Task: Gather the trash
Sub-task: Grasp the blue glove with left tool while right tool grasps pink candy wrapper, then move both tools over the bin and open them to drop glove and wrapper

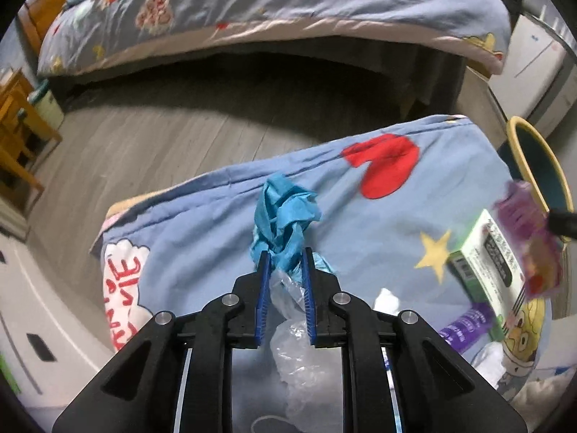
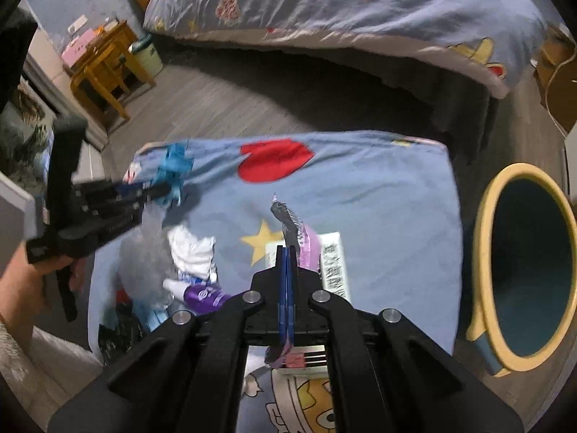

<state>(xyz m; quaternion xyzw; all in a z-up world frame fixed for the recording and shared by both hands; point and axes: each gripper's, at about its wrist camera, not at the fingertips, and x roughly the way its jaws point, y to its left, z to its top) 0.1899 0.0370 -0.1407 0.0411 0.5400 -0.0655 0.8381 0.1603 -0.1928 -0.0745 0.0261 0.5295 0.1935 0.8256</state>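
Beside the cushion (image 2: pixel 360 187) stands a yellow-rimmed bin (image 2: pixel 485 252).

Open bin (image 2: pixel 530 270) right of cushion (image 2: pixel 378 195); littered left half.

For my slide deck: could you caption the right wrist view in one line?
Right gripper shut on a pink wrapper above the blue patterned cloth, bin waiting at right.

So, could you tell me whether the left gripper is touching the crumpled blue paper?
Touching. The left wrist view shows the left gripper with its blue pads pressed against both sides of the crumpled blue paper, a clear plastic bag hanging between them.
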